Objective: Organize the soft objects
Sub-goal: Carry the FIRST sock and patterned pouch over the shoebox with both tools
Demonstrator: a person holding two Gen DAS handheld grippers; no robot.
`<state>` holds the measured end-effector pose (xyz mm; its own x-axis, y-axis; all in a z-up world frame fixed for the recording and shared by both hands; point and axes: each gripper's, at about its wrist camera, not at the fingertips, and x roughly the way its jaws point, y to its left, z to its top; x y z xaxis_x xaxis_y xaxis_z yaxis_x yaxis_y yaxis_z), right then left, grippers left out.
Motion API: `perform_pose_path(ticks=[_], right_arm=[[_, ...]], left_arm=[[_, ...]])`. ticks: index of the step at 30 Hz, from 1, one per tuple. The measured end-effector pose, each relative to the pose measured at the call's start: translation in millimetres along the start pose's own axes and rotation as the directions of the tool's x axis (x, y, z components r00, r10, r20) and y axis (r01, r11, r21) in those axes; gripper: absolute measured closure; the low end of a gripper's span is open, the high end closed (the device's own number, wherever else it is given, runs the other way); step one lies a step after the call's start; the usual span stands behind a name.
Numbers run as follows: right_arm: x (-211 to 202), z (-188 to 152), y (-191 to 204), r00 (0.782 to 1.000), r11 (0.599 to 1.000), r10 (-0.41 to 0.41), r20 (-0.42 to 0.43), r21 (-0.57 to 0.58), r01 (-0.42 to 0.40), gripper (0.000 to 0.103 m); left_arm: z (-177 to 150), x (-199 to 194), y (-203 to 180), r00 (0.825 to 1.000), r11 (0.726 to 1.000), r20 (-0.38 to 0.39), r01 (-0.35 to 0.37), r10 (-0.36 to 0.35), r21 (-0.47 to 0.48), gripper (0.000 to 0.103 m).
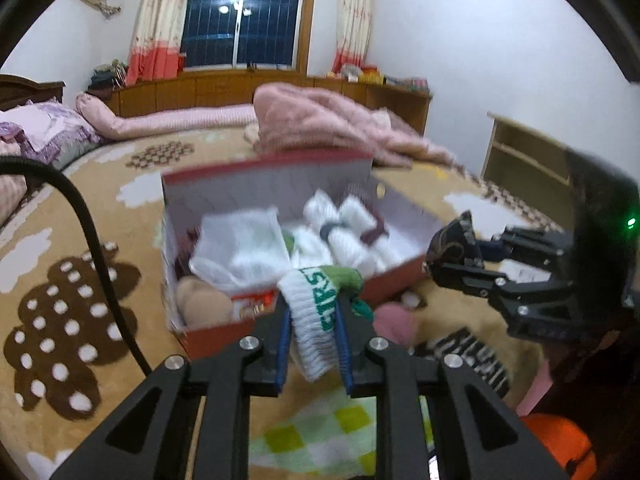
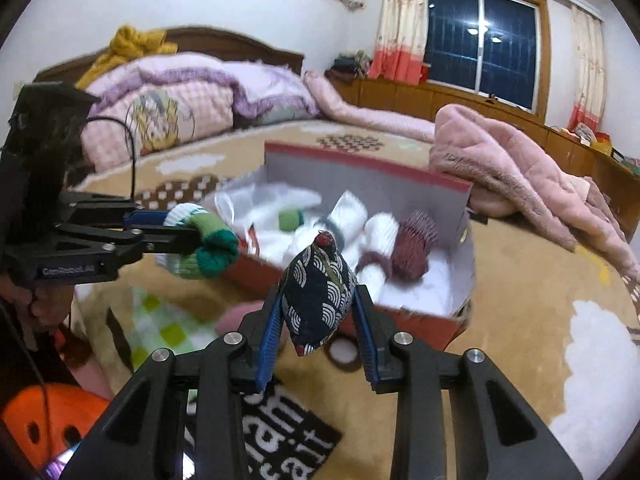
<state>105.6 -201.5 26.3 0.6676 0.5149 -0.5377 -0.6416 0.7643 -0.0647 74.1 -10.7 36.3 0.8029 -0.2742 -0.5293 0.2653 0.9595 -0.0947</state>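
Red box (image 1: 400,276) sits on the bed, already part full of rolled socks. Left gripper (image 1: 312,344) pinches a white-green sock (image 1: 316,320) mid-body: light, floppy. Right gripper (image 2: 318,312) clamps a patterned beanbag pouch (image 2: 316,296): squashy, shifts; grip its belly.

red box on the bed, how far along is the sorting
Done: rolled white socks already lie in the red box. In hand: left claw grips a white-and-green sock; right claw grips a dark patterned pouch. Left: a pink item beside the box.
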Motion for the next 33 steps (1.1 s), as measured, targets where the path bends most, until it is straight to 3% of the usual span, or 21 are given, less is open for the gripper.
perform_pose_path(ticks=[5, 18, 33], right_arm=[[-7.8, 4.8, -9.8, 1.000, 0.998, 0.005, 0.030, 0.062, -0.007, 0.068], [-12.7, 13.8, -29.3, 0.998, 0.991, -0.013, 0.056, 0.130, 0.005, 0.068], [5.0, 33.6, -33.4, 0.996, 0.984, -0.032, 0.079, 0.178, 0.017, 0.068]], left_arm=[[11.6, -14.6, 3.9, 0.999, 1.000, 0.049, -0.004, 0.005, -0.022, 0.083], [19.8, -23.3, 9.3, 0.996, 0.998, 0.086, -0.025, 0.029, -0.054, 0.083], [35.6, 9.0, 13.4, 0.994, 0.994, 0.083, -0.064, 0.071, -0.085, 0.083]])
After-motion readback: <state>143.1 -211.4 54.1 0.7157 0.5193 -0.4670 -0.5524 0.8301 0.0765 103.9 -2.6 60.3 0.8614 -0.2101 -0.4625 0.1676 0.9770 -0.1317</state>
